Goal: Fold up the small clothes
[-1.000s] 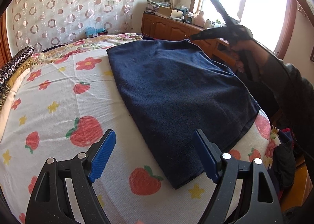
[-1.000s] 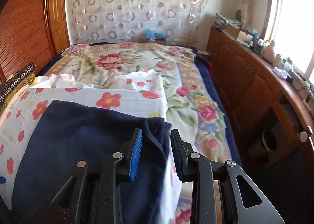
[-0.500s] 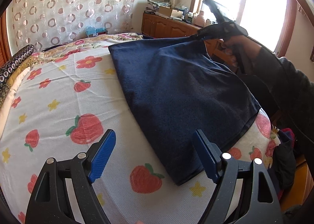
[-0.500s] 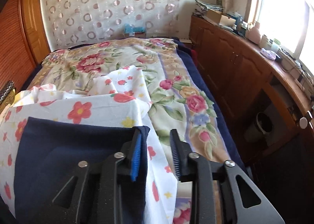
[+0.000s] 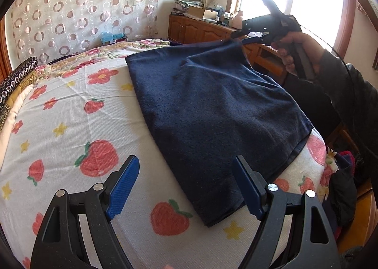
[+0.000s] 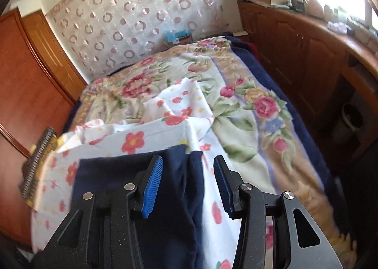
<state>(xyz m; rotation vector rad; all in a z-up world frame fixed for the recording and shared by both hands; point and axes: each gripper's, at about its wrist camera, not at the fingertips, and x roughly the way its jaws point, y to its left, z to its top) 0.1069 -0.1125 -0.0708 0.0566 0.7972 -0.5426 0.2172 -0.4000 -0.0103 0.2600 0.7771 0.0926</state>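
Observation:
A dark navy cloth (image 5: 219, 106) lies spread on the strawberry-print sheet (image 5: 70, 113) of a bed. My left gripper (image 5: 186, 186) is open and empty, just above the cloth's near corner. My right gripper (image 5: 238, 36) shows in the left wrist view at the cloth's raised far right corner. In the right wrist view the right gripper (image 6: 187, 186) has its jaws apart, with the cloth's far corner (image 6: 179, 188) lying loose between them, not pinched.
A floral blanket (image 6: 236, 103) covers the far bed. Wooden cabinets (image 6: 307, 56) with clutter run along the right under a window. A patterned cushion (image 5: 16, 85) lies at the left edge. A pile of dark clothes (image 5: 340, 186) sits by the bed's right side.
My right gripper has gone from nearly shut beside the cloth's far corner to wider open, and it has lifted and tilted. The cloth's far corner has risen. My left gripper has stayed still.

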